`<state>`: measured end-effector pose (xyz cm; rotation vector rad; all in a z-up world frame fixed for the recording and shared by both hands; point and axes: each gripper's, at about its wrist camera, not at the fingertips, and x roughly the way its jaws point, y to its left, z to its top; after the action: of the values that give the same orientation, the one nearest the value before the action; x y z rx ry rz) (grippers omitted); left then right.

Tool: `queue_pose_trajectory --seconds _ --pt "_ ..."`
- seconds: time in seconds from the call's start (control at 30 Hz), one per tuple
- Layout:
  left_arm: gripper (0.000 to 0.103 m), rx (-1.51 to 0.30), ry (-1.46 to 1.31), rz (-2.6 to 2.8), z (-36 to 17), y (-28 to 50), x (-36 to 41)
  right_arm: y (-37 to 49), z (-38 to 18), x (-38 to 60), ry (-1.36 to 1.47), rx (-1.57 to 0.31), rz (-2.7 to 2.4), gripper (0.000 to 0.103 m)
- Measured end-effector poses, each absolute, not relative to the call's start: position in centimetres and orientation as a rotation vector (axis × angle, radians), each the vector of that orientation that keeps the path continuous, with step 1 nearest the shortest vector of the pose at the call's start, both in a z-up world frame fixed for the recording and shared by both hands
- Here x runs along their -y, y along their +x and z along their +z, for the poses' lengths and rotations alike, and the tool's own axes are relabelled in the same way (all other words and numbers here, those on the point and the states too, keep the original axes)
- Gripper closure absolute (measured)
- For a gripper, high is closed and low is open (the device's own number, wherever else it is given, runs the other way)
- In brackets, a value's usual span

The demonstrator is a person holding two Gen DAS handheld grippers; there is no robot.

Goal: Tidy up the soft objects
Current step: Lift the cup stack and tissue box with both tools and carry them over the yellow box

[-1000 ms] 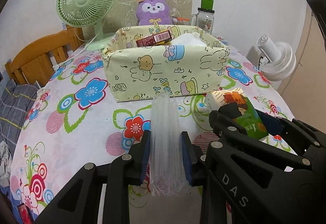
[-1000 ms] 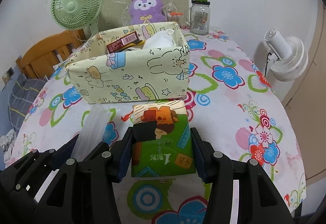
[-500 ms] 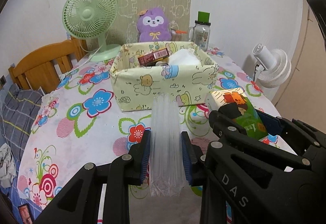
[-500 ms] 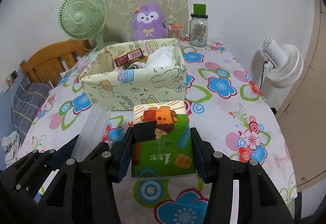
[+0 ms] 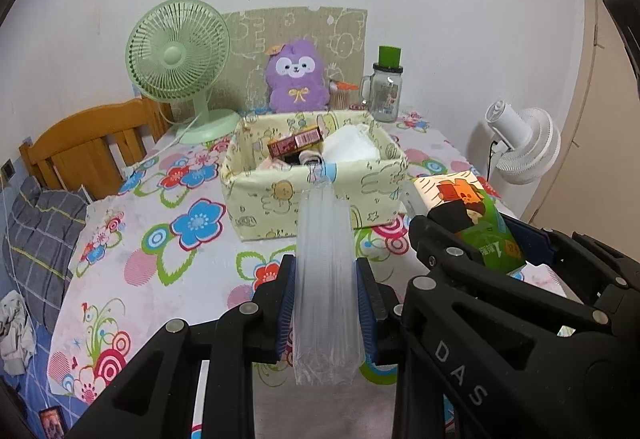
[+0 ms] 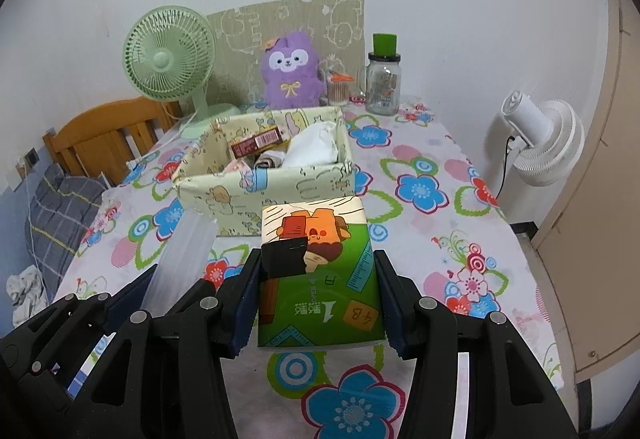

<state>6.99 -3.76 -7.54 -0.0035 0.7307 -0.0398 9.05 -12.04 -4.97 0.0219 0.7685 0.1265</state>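
I have lifted both tools off the floral surface (image 6: 460,143) over the last second: my left tool (image 5: 326,297) stays clenched on the clear plastic packet of straws (image 5: 325,279), my right tool (image 6: 318,299) on the green illustrated tissue pack (image 6: 318,279). Both now hang near the yellow cartoon-print fabric bin (image 5: 280,199), probably ready to drop in.
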Motion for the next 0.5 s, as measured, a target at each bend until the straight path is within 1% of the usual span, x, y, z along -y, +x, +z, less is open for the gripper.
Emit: queue_pose_trajectory --seconds 0.5 --pt "0.074 -0.676 0.003 -0.064 -4.2 7.4 4.3 9.3 -1.5 12.7 0.027 -0.713 0.107 0.047"
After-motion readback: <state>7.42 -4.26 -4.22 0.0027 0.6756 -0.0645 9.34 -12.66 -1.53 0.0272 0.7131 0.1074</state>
